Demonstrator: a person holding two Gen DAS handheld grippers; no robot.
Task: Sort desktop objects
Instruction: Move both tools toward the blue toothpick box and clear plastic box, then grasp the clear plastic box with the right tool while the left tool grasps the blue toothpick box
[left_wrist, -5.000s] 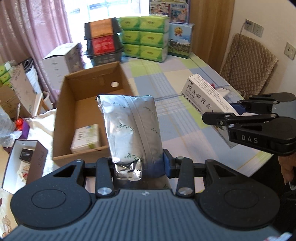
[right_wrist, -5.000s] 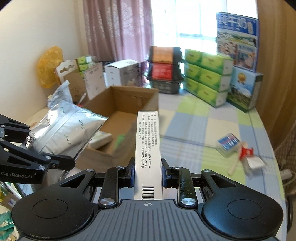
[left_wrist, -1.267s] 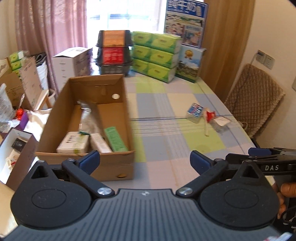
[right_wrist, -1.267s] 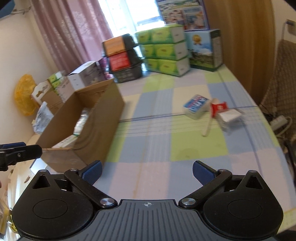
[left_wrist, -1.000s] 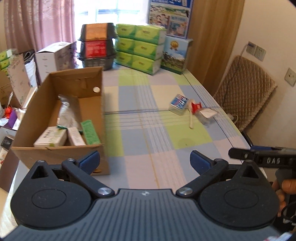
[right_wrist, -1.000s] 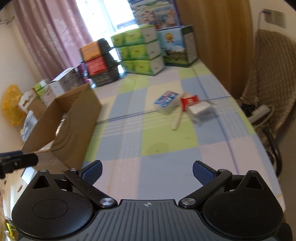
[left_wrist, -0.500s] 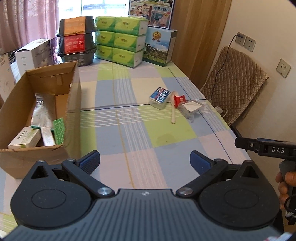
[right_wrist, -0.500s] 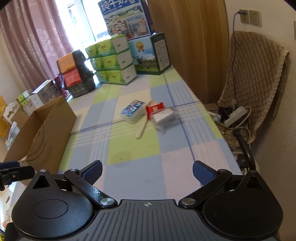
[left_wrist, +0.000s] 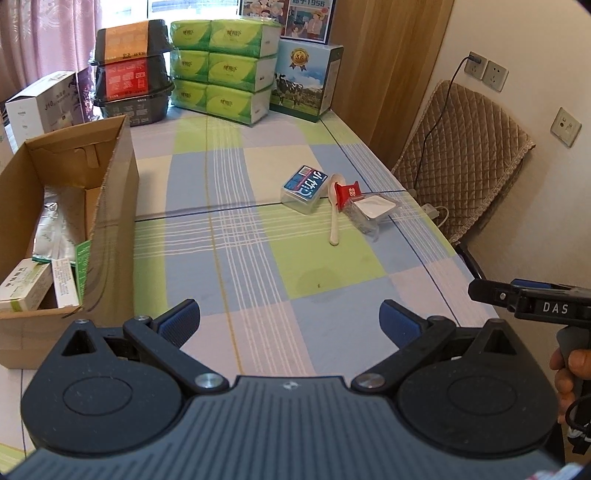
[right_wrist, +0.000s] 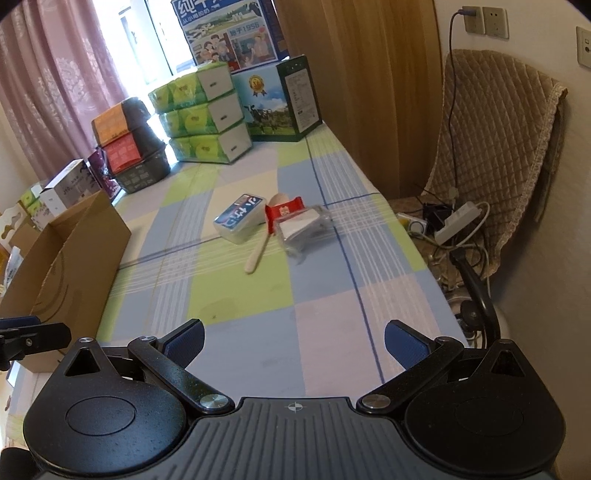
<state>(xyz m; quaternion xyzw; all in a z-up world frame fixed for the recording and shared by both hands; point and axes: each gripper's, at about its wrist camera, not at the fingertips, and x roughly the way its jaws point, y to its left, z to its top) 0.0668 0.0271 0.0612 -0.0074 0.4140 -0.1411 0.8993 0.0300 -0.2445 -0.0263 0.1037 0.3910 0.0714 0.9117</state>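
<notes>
Left wrist view: your left gripper (left_wrist: 290, 317) hangs over the checked counter (left_wrist: 236, 266), jaws spread wide and empty. Your right gripper (right_wrist: 293, 341) is likewise spread and holds nothing. Mid-counter lies a cluster: a clear box (left_wrist: 304, 188) with a blue label, a white spoon (left_wrist: 335, 214) just beside it, a red packet (left_wrist: 347, 192) and a clear tray (left_wrist: 371, 210) touching. The carton (left_wrist: 110, 192) stands at the counter's left edge, holding a silver pouch (left_wrist: 51, 229) and small boxes (left_wrist: 26, 290).
</notes>
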